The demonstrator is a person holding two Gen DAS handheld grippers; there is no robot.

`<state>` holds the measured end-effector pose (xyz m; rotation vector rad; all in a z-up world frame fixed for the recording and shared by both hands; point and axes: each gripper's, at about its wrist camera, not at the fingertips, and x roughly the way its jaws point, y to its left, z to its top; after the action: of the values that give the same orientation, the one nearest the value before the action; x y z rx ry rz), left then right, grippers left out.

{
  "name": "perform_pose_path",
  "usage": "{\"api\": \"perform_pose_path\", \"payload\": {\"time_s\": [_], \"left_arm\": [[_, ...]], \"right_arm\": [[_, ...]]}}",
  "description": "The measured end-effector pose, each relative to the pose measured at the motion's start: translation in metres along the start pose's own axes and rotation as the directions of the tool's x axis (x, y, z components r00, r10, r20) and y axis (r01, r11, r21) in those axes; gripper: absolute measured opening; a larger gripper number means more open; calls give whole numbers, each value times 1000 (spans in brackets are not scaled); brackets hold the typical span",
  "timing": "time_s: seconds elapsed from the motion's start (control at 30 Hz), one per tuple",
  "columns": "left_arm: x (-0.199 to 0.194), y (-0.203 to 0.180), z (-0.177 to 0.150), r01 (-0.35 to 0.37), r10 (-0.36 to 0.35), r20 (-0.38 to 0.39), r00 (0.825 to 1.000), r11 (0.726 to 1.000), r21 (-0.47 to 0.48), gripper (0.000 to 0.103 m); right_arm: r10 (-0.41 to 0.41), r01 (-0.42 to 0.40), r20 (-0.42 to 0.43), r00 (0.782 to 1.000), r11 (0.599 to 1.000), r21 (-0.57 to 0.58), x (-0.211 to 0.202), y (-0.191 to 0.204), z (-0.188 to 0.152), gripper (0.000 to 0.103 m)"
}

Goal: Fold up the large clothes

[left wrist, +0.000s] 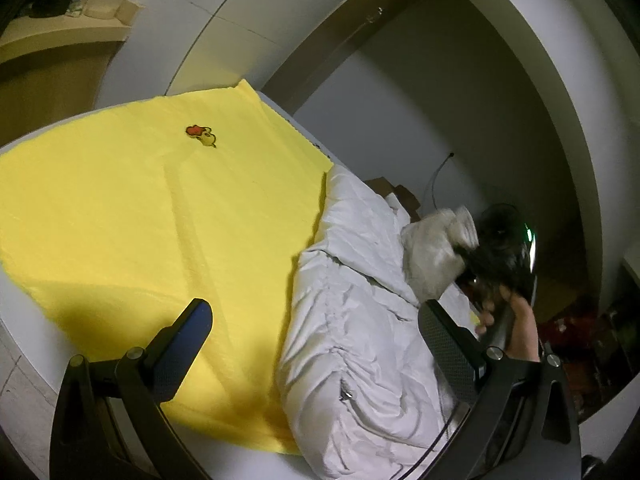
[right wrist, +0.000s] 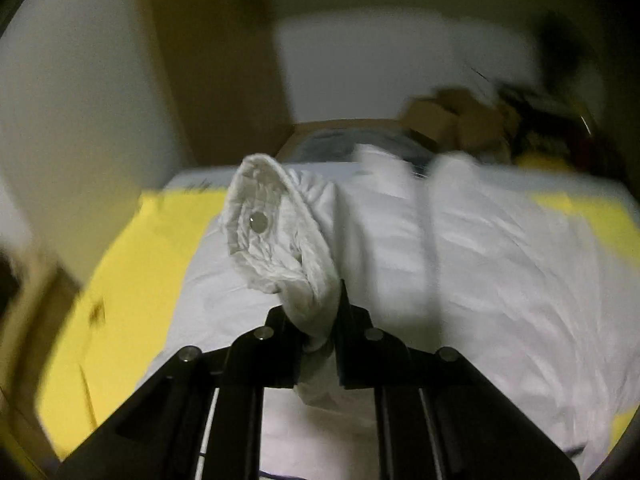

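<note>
A white puffy jacket (left wrist: 352,320) lies crumpled on a yellow cloth (left wrist: 140,208) that covers the table. My left gripper (left wrist: 316,328) is open and empty, held above the jacket's left edge. My right gripper (right wrist: 316,312) is shut on a white sleeve cuff (right wrist: 272,232) with a snap button, lifted above the jacket body (right wrist: 500,260). In the left wrist view the right gripper (left wrist: 500,256) holds that cuff (left wrist: 436,248) over the jacket's far right side, with a hand on its handle.
The yellow cloth carries a small red and yellow emblem (left wrist: 200,135). Cardboard boxes (right wrist: 448,120) and clutter lie beyond the table's far edge. A shelf with boxes (left wrist: 100,8) is at upper left. White walls curve behind.
</note>
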<state>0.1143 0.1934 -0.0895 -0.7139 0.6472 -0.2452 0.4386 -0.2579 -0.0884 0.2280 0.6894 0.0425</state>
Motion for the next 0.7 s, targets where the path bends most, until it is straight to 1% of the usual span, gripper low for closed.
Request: {"api": "perform_pose_path", "payload": {"time_s": [0.03, 0.07, 0.1, 0.13, 0.17, 0.2, 0.23, 0.27, 0.3, 0.33, 0.4, 0.47, 0.53, 0.6, 0.63, 0.67, 0.7], "left_arm": [[2, -1, 0, 3, -4, -2, 1000, 1000, -1, 103], [4, -3, 0, 9, -9, -6, 1000, 1000, -2, 103], [6, -5, 0, 14, -14, -10, 1000, 1000, -2, 103], [8, -9, 0, 19, -19, -15, 1000, 1000, 0, 103], [12, -12, 0, 22, -22, -20, 1000, 1000, 2, 103], [14, -15, -1, 25, -25, -25, 999, 1000, 6, 103], [17, -19, -2, 29, -28, -33, 999, 1000, 13, 103], [19, -24, -3, 30, -29, -39, 999, 999, 20, 103], [20, -28, -4, 30, -29, -44, 999, 999, 27, 103], [22, -33, -4, 31, -29, -50, 998, 999, 37, 103], [23, -43, -5, 29, -25, -60, 998, 998, 54, 103], [26, -55, -4, 20, -14, -75, 997, 996, 81, 103], [30, -72, -1, 18, -6, -96, 995, 992, 126, 103], [40, -103, 1, 25, -1, -116, 993, 978, 208, 103], [45, -116, 2, 36, -5, -129, 992, 970, 239, 103], [57, -137, 2, 74, -31, -160, 987, 960, 270, 103], [69, -153, 2, 117, -64, -192, 979, 953, 281, 103]], "right_arm": [[-12, 12, 4, 1000, 999, 39, -4, -13, -1, 13], [-32, 32, 3, 999, 994, 105, -8, -43, -6, 13], [-37, 38, -7, 999, 988, 147, -8, -60, -12, 13], [-35, 39, -24, 999, 983, 178, -7, -76, -16, 15], [-28, 39, -55, 998, 976, 215, -2, -93, -23, 19], [-32, 54, -92, 995, 969, 243, 3, -108, -31, 21], [-38, 68, -116, 992, 964, 258, 6, -118, -36, 28], [-51, 92, -155, 987, 958, 272, 12, -130, -45, 44], [-64, 112, -174, 983, 954, 280, 15, -137, -50, 53], [-87, 141, -182, 979, 940, 311, 15, -149, -55, 66], [-101, 155, -159, 982, 912, 380, 9, -168, -57, 68], [-99, 151, -143, 985, 896, 417, -3, -179, -55, 68], [-51, 96, -112, 992, 892, 442, -27, -188, -59, 68], [5, 25, -66, 998, 897, 441, -56, -196, -65, 69], [16, 3, -41, 999, 902, 432, -71, -202, -70, 73], [8, 1, -20, 1000, 907, 420, -84, -209, -75, 78], [-28, 25, 1, 1000, 914, 405, -101, -219, -82, 79]]}}
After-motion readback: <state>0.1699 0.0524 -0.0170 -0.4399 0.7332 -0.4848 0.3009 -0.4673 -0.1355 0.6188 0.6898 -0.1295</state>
